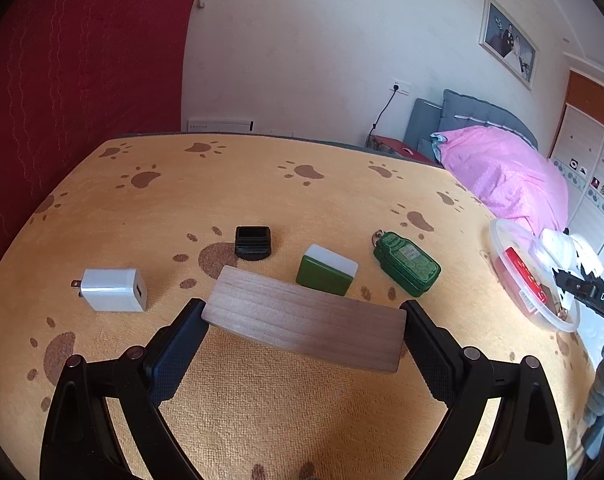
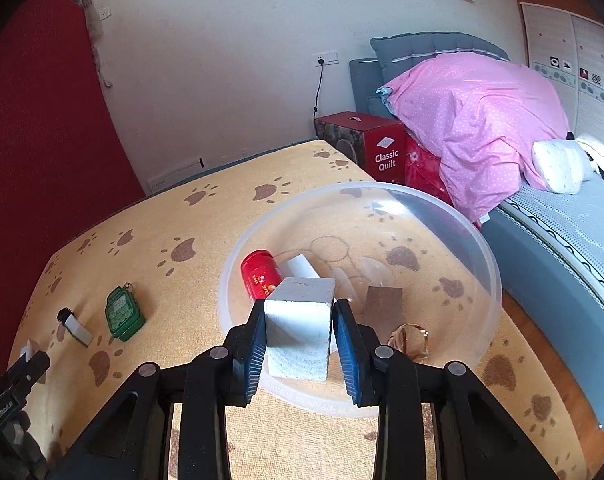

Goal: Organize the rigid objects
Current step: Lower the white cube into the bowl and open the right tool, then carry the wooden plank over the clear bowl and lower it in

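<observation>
white block (image 2: 298, 330) sits clamped between your right gripper's (image 2: 299, 322) blue pads (image 2: 249, 350), one pad on each side face, and it hangs over the near part of the clear bowl (image 2: 490, 264). inside that bowl lie a red can (image 2: 260, 276) on its side, a small white piece (image 2: 302, 266) beside it, a brown wood piece (image 2: 382, 302) and a glass ring-shaped thing (image 2: 408, 340) near the rim. the bowl rests on the yellow paw-print cloth (image 2: 182, 216).

your left gripper (image 1: 304, 320) has its fingers (image 1: 178, 344) closed on the ends of a wood slab (image 1: 306, 320), one pad against each short end; the slab looks lifted just off the cloth, though you cannot be sure of that. beyond it on the cloth stand a white charger (image 1: 112, 290) to the left, a black holder (image 1: 253, 242) farther back, a green and white tile (image 1: 327, 274) just past the slab, and a green tin (image 1: 408, 266) with a key ring to the right. these four are apart from one another. the bowl shows at the right edge of that view, with your right gripper's black body just over it. a bed with a pink quilt (image 2: 474, 120) stands past the table.
</observation>
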`<action>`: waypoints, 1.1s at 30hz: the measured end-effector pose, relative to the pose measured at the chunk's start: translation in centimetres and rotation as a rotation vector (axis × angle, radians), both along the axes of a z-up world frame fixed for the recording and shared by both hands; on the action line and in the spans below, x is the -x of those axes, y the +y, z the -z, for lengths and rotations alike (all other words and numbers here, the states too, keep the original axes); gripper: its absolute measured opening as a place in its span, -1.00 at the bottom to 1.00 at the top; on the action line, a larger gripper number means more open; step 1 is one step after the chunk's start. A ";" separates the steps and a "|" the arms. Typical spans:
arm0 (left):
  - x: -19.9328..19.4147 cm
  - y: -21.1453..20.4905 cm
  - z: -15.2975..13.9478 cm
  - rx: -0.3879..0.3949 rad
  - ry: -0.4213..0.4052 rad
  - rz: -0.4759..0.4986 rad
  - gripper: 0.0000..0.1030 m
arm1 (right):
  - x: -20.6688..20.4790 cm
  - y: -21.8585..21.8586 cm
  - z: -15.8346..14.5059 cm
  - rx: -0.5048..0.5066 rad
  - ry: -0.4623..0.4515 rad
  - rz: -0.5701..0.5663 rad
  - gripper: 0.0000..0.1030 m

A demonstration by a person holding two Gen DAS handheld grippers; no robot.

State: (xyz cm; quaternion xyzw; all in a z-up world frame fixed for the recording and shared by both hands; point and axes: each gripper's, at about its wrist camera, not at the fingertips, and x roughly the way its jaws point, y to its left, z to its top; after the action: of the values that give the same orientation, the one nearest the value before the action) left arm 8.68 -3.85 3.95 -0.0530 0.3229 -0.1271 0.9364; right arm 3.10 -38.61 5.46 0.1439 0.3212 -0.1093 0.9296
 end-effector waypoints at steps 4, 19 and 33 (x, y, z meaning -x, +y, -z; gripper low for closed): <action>0.6 -1.0 0.0 -0.028 -0.009 0.015 0.86 | -0.3 -1.0 0.0 0.004 -0.008 0.027 -0.32; 1.6 -3.6 0.4 -0.059 0.013 0.056 0.86 | 0.0 -2.3 1.0 0.037 0.009 0.037 -0.19; 1.9 -7.7 0.4 -0.068 0.039 0.106 0.86 | 1.6 -4.9 1.0 0.059 -0.020 0.105 0.03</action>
State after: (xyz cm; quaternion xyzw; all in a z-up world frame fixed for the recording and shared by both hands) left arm 6.80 -11.54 3.60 -0.0064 0.3478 -0.1645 0.9230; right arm 1.45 -43.54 4.42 0.1344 0.3003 -0.1660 0.9296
